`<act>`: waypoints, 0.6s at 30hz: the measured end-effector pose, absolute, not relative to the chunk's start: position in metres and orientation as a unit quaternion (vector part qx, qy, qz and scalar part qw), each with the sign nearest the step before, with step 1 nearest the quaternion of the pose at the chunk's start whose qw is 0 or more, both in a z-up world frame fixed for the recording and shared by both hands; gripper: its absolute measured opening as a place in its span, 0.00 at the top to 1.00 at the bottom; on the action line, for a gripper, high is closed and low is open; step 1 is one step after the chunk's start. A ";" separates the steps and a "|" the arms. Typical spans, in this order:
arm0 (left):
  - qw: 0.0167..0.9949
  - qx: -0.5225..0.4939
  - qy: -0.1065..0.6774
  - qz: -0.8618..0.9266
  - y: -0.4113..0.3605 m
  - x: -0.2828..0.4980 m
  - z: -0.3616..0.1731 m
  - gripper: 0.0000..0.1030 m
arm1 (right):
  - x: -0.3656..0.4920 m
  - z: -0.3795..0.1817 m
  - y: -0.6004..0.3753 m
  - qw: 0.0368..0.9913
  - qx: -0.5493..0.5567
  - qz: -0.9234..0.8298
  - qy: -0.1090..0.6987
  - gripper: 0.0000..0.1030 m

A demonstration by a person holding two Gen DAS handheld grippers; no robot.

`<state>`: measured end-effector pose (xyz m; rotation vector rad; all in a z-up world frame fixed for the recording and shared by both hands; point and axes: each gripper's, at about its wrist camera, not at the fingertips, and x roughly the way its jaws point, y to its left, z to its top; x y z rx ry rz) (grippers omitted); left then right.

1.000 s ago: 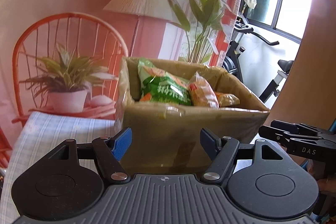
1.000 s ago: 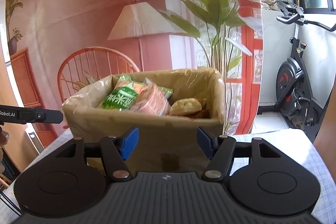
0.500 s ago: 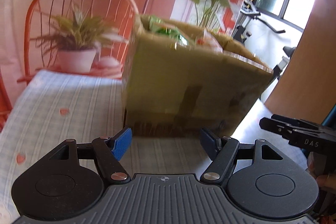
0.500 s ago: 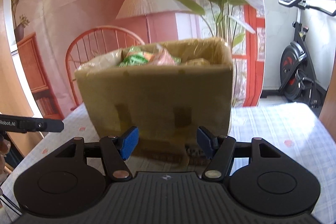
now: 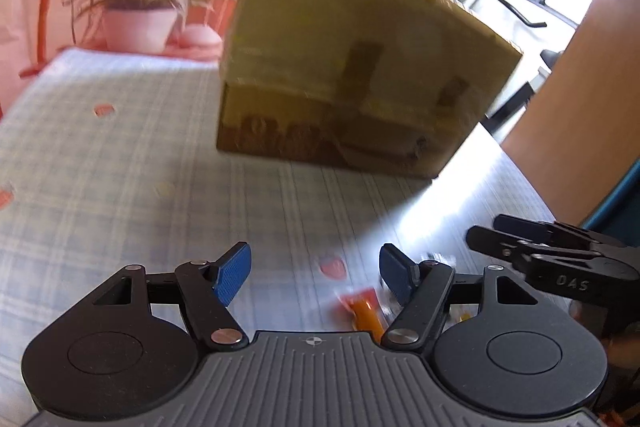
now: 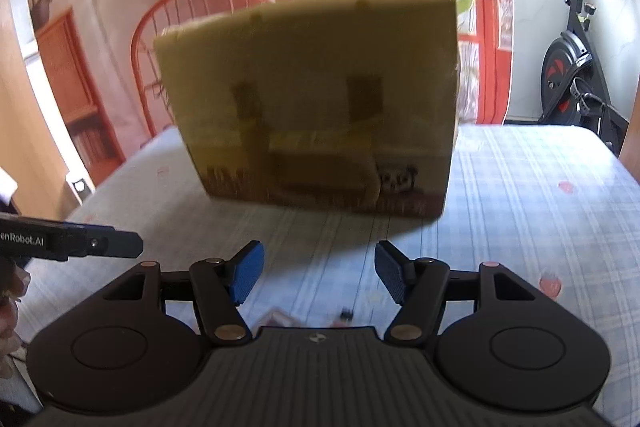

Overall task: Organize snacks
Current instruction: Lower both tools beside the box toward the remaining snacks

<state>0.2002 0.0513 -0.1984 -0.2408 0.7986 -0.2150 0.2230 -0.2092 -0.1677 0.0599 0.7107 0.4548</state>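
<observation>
The cardboard box (image 5: 360, 75) stands on the checked tabletop (image 5: 100, 155), filling the upper middle of both frames; from this low angle its inside is hidden, so how many snacks it already holds cannot be told. Both claws hang just above the cloth, well short of the box. The left claw (image 5: 315, 273) has its blue pads apart and empty, and so does the right claw (image 6: 316, 273).

At least a little seems left to do. Only the left wrist view shows an orange snack packet (image 5: 362, 309) lying loose on the cloth at lower centre-right, beside its right pad, blurred, with more small wrappers half hidden behind the linkage. The right wrist view shows only slivers of small items (image 6: 280, 319) at the claw body's edge, too cut off to identify, but gives the box face head-on.
</observation>
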 end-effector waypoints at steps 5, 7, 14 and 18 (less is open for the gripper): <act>0.897 -0.115 0.408 -0.125 0.036 0.194 -0.214 0.30 | 0.215 -0.185 -0.212 0.905 0.035 0.216 0.366 0.37; 0.893 -0.114 0.416 -0.131 0.030 0.195 -0.218 0.31 | 0.213 -0.191 -0.214 0.902 0.040 0.213 0.372 0.37; 0.882 -0.119 0.436 -0.129 0.017 0.200 -0.234 0.35 | 0.208 -0.201 -0.213 0.897 0.037 0.218 0.383 0.37; 0.879 -0.120 0.447 -0.115 0.017 0.204 -0.239 0.45 | 0.210 -0.203 -0.217 0.897 0.044 0.216 0.384 0.37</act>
